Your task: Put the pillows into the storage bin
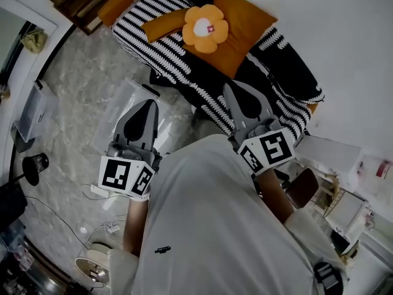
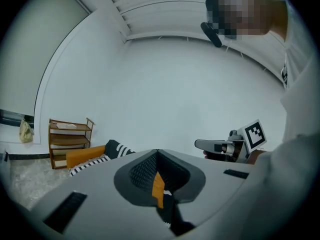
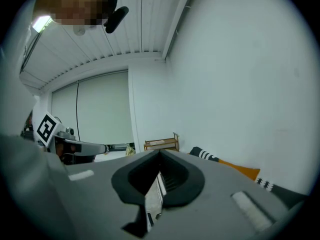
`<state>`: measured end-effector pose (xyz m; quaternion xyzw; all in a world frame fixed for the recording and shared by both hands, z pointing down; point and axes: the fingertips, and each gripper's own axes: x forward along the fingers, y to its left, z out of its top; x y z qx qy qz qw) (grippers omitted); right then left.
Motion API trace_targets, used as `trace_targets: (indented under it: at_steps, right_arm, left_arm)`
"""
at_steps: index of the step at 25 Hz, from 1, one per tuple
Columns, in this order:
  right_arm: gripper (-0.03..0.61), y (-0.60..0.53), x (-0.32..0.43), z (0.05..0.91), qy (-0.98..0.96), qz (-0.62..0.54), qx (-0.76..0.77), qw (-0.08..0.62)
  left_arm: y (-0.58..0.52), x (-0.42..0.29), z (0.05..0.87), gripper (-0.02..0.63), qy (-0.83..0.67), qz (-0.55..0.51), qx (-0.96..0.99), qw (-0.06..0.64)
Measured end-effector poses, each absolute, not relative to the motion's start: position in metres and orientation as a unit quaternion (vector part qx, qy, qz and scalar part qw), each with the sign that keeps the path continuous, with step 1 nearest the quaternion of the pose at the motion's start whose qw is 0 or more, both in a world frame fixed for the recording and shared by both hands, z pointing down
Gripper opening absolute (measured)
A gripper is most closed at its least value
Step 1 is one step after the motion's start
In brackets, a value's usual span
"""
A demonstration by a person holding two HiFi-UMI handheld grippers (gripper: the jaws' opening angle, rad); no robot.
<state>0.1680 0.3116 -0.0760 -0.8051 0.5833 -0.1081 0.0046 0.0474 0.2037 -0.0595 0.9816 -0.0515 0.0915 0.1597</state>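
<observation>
Hovering left tool (image 1: 148, 105), right tool (image 1: 231, 91), both closed, empty, flower pillow (image 1: 204, 27) only in head view

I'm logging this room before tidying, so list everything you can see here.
Bed: one, black-and-white striped cover, upper middle.
Flower pillow: one, orange with white centre, on the bed.
Plain pillows: three, orange, on the bed.
Clear bins: two, see-through, on the floor left of the bed.
Shelf: one, brown wood, by the wall past the bed.
Floor: grey marble.
Left gripper: grey, shut, empty, over the floor.
Right gripper: grey, shut, empty, over the bed's edge.
Shirt: white, on the person.
</observation>
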Motion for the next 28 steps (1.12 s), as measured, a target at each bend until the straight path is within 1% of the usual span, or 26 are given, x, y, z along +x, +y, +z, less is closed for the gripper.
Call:
trace_targets:
  at_steps: [6, 10, 12, 16, 19, 22, 25, 28]
  right_arm:
    - [0.012, 0.298, 0.268, -0.073, 0.603, -0.110, -0.790, -0.003]
    - [0.012, 0.290, 0.326, -0.057, 0.620, -0.127, -0.774, -0.002]
    - [0.012, 0.286, 0.350, -0.047, 0.629, -0.137, -0.765, -0.001]
    - [0.012, 0.272, 0.398, -0.017, 0.645, -0.165, -0.746, -0.020]
    - [0.012, 0.254, 0.431, 0.008, 0.663, -0.166, -0.728, -0.046]
    - [0.012, 0.244, 0.450, 0.026, 0.679, -0.165, -0.713, -0.061]
    - [0.014, 0.237, 0.465, 0.050, 0.682, -0.168, -0.706, -0.093]
    - [0.016, 0.230, 0.475, 0.074, 0.686, -0.178, -0.698, -0.104]
  left_arm:
    - [0.196, 0.135, -0.063, 0.008, -0.080, 0.095, 0.980, 0.158]
    - [0.195, 0.184, -0.055, 0.008, -0.106, 0.116, 0.979, 0.126]
    - [0.194, 0.205, -0.049, 0.008, -0.118, 0.127, 0.977, 0.122]
    - [0.186, 0.243, -0.031, 0.008, -0.139, 0.151, 0.970, 0.133]
    - [0.173, 0.269, -0.011, 0.008, -0.150, 0.162, 0.964, 0.146]
    - [0.168, 0.285, 0.007, 0.008, -0.156, 0.175, 0.958, 0.165]
    - [0.166, 0.301, 0.027, 0.008, -0.156, 0.188, 0.952, 0.184]
    - [0.162, 0.316, 0.045, 0.008, -0.157, 0.202, 0.947, 0.195]
